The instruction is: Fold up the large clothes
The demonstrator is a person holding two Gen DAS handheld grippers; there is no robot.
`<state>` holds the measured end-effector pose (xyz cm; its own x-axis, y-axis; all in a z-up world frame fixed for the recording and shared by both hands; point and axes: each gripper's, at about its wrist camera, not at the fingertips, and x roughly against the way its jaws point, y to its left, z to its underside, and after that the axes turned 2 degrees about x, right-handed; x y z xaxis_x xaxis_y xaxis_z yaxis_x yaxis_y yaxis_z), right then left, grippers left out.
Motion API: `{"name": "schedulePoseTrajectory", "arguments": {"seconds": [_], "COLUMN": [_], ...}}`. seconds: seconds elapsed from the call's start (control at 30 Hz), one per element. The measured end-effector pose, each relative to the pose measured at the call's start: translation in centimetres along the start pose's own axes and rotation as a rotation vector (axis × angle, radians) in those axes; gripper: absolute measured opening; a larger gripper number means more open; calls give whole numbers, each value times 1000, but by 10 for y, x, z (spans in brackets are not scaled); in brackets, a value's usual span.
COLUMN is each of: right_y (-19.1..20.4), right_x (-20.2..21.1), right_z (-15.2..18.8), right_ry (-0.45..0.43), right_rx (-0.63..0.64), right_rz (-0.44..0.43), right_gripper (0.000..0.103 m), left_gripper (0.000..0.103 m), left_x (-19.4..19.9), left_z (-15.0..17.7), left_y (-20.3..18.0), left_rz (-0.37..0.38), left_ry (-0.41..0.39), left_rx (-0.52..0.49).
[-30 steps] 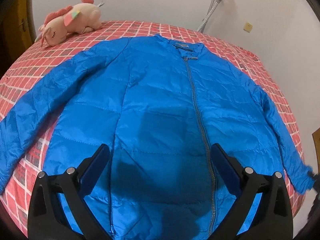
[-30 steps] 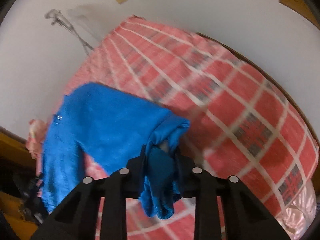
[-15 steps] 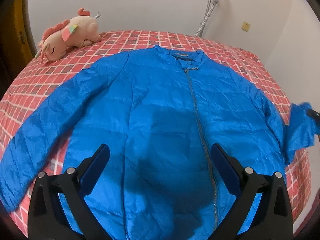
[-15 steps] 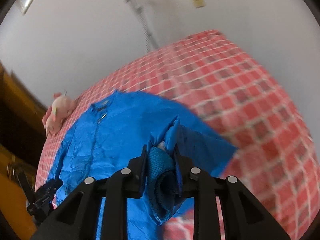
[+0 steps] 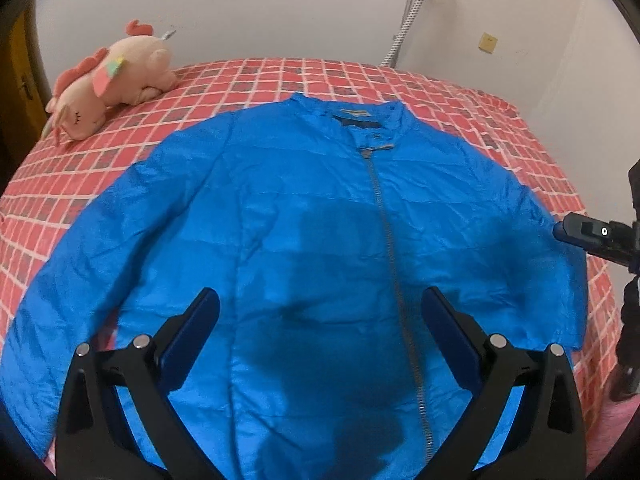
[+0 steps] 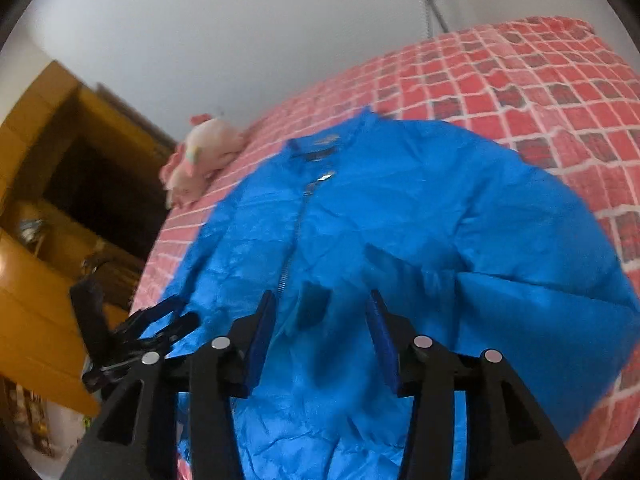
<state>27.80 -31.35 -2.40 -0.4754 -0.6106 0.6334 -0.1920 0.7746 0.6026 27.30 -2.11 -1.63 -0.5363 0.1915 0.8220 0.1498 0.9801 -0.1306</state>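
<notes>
A blue puffer jacket [image 5: 304,216] lies flat, front up and zipped, on the red checked bed [image 5: 280,76]. Its right sleeve [image 6: 520,300] is folded in over the body; the left sleeve [image 5: 72,280] stretches out to the side. My left gripper [image 5: 320,316] hovers open over the jacket's lower front with nothing between its fingers. My right gripper [image 6: 320,300] is over the jacket's right side and its jaws are opening. The dark cuff [image 6: 314,308] lies between them, and the pads stand clear of it. In the left wrist view the right gripper [image 5: 592,236] shows at the right edge.
A pink plush unicorn [image 5: 108,84] lies at the head of the bed on the left. White walls close the far and right sides, with a hose [image 5: 412,12] hanging down. A wooden wardrobe [image 6: 40,208] stands left of the bed.
My right gripper swung the sleeve cuff from off the bed's side in over the jacket's front, then its jaws parted and released the cuff. The left gripper drew back a little.
</notes>
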Motion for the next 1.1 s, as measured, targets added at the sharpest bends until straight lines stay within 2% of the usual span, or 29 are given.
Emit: {"name": "schedulePoseTrajectory", "arguments": {"seconds": [0.07, 0.1, 0.23, 0.4, 0.57, 0.63, 0.67, 0.7, 0.73, 0.77, 0.83, 1.03, 1.1], "right_y": [-3, -6, -23, -53, -66, -70, -72, -75, -76, -79, -81, -78, -76], "right_x": [12, 18, 34, 46, 63, 65, 67, 69, 69, 70, 72, 92, 96], "right_z": [2, 3, 3, 4, 0, -5, -6, -7, -7, -7, -7, -9, -9], "right_ry": [-23, -32, -72, -81, -121, -129, -133, -138, -141, -142, -150, -243, -268], "right_rx": [-5, -9, -26, -96, -107, -116, -120, -126, -130, -134, -141, -127, -123], "right_rz": [-70, -69, 187, 283, 322, 319, 318, 319, 320, 318, 310, 254, 236], "right_gripper": [48, 48, 48, 48, 48, 48, 48, 48, 48, 48, 48, 48, 48], "left_gripper": [99, 99, 99, 99, 98, 76, 72, 58, 38, 34, 25, 22, 22], "left_x": [-3, -4, -13, -41, -85, -94, -96, -96, -96, -96, -90, -47, -27], "left_z": [0, 0, -3, -9, -11, -9, -8, -7, -6, -5, -4, -20, -30], "left_y": [-6, -10, -33, -97, -143, -153, -158, -160, -160, -160, -157, -121, -98], "left_rz": [18, 27, 68, 198, 261, 268, 271, 290, 319, 357, 380, 394, 351], "left_ry": [16, 21, 52, 130, 251, 256, 248, 242, 247, 255, 231, 94, 13], "left_rx": [-6, -10, -28, -113, -140, -164, -175, -177, -177, -171, -168, -103, -83]}}
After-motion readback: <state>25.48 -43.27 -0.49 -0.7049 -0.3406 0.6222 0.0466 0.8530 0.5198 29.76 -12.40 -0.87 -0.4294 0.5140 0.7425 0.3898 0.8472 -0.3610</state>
